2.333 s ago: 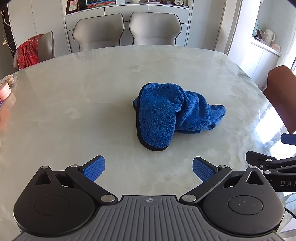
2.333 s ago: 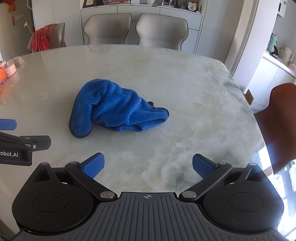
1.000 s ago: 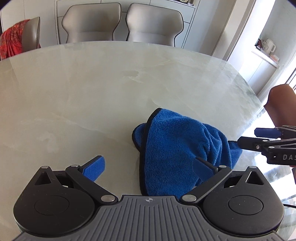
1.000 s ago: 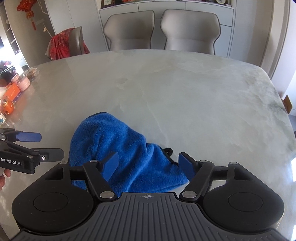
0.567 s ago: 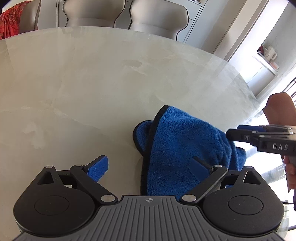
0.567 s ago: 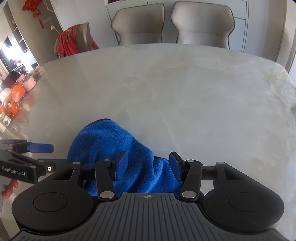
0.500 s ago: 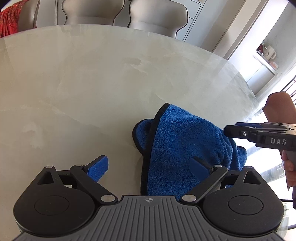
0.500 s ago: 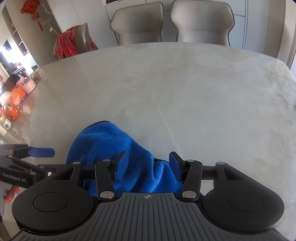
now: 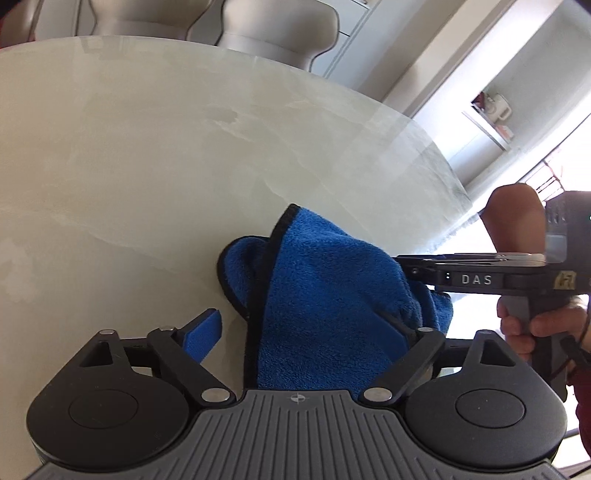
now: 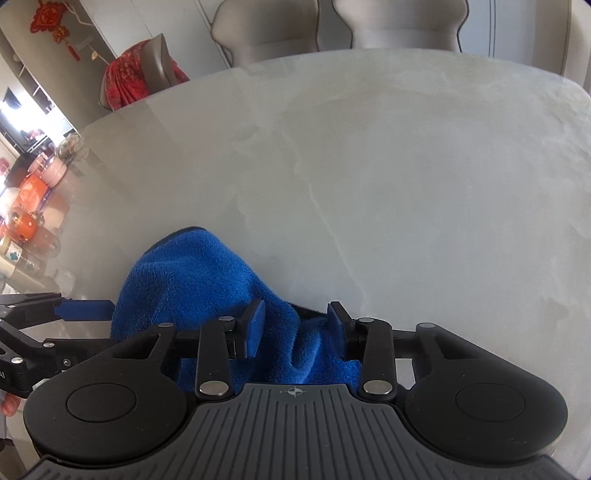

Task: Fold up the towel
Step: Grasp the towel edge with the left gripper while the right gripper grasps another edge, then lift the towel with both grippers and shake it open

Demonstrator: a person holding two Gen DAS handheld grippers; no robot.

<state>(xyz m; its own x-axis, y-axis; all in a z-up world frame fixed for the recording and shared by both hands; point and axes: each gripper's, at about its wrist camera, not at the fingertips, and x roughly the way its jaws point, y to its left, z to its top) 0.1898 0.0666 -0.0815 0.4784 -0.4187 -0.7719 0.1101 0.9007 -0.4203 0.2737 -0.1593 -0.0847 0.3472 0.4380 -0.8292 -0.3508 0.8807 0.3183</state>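
Observation:
A crumpled blue towel (image 9: pixel 325 295) with black trim lies on the marble table (image 9: pixel 147 147). My left gripper (image 9: pixel 306 332) is open and straddles the towel's near left part, its right finger over the cloth. My right gripper (image 10: pixel 295 325) is partly closed, its jaws a narrow gap apart around a fold of the towel (image 10: pixel 207 280). The right gripper shows from the side in the left wrist view (image 9: pixel 417 266), resting against the towel's right side. The left gripper's fingers (image 10: pixel 85 308) show at the left of the right wrist view.
Grey chairs (image 10: pixel 266 33) stand at the table's far side, one draped with a red cloth (image 10: pixel 129 77). Orange and pink items (image 10: pixel 29 199) sit at the table's left edge. A brown chair (image 9: pixel 513 218) is at the right.
Both grippers have moved in over the towel. The right gripper's jaws have narrowed around a fold at the towel's right side. The left gripper has stayed open.

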